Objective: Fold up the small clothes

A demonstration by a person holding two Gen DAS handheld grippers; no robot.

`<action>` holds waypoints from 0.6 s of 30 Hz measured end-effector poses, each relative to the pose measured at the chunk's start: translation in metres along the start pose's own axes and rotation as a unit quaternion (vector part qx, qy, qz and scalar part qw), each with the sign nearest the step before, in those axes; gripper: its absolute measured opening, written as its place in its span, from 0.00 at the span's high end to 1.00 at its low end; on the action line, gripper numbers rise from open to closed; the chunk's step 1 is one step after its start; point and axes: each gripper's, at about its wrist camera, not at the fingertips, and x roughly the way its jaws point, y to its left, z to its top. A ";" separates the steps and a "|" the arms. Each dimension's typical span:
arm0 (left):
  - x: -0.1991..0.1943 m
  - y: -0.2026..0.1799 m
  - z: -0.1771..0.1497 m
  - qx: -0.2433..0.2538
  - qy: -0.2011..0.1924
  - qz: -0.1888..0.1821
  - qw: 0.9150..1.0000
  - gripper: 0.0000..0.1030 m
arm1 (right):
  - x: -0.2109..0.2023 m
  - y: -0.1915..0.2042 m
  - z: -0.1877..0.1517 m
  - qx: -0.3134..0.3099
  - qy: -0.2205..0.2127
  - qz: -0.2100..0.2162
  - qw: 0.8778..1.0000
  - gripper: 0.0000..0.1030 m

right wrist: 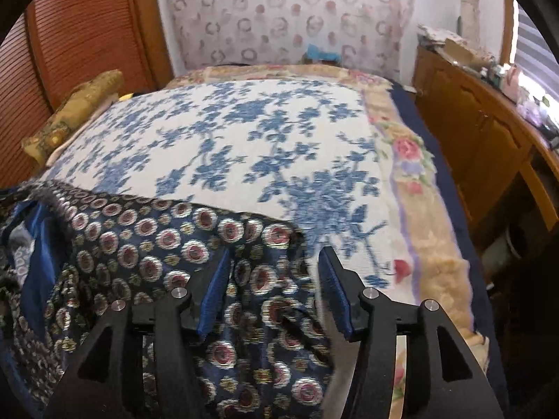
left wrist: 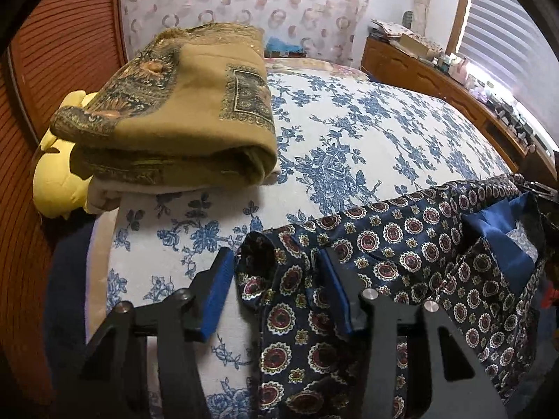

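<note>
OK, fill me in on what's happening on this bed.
A person is working a navy medallion-print garment with two handheld grippers on a blue-floral bedspread. The left gripper and right gripper both stand open over its edges, fabric between the jaws but unpinched. A folded tan blanket sits aside.

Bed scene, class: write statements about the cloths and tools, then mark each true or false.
1. The navy cloth lies on a blue-flowered cover. True.
2. The tan cloth is spread flat. False: it is folded.
3. The left tool has navy cloth between its fingers. True.
4. The right tool is shut tight. False: its fingers stand apart.
5. The navy cloth is plain. False: it carries round medallions.
</note>
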 end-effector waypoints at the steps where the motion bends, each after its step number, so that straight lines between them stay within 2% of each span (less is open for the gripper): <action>1: 0.000 0.000 0.001 -0.001 0.001 -0.002 1.000 0.52 | 0.000 0.001 0.000 -0.001 0.000 0.006 1.000 0.48; 2: 0.000 0.000 0.001 -0.001 0.000 -0.003 1.000 0.53 | 0.000 0.003 -0.001 -0.004 0.000 0.008 1.000 0.57; 4: 0.000 -0.001 0.001 0.001 -0.001 -0.007 1.000 0.66 | -0.001 0.008 -0.002 -0.017 0.000 0.013 1.000 0.71; 5: -0.001 -0.002 0.001 0.001 -0.003 -0.013 1.000 0.71 | -0.002 0.010 -0.003 -0.021 0.000 0.019 1.000 0.86; 6: -0.001 -0.003 0.001 -0.001 -0.002 -0.020 1.000 0.79 | -0.002 0.012 -0.003 -0.022 0.001 0.027 0.999 0.89; 7: -0.002 -0.004 0.000 -0.005 -0.002 -0.026 1.000 0.85 | -0.004 0.014 -0.004 -0.024 0.000 0.035 0.999 0.91; 8: -0.004 -0.006 0.000 -0.006 -0.004 -0.032 0.999 0.88 | -0.007 0.016 -0.006 -0.027 -0.007 0.025 0.999 0.92; 9: -0.007 -0.008 0.000 -0.003 -0.010 -0.032 0.999 0.91 | -0.012 0.018 -0.007 -0.025 -0.024 -0.002 0.999 0.93; 10: -0.011 -0.010 0.000 0.000 -0.018 -0.028 0.999 0.93 | -0.018 0.020 -0.009 -0.019 -0.037 -0.006 0.999 0.94; 15: -0.065 -0.021 0.007 0.004 -0.084 -0.039 0.996 0.95 | -0.058 0.027 -0.008 -0.003 -0.104 -0.010 0.995 0.95; 18: -0.109 -0.027 0.013 0.009 -0.137 -0.041 0.990 0.95 | -0.089 0.035 -0.004 -0.007 -0.143 -0.008 0.990 0.95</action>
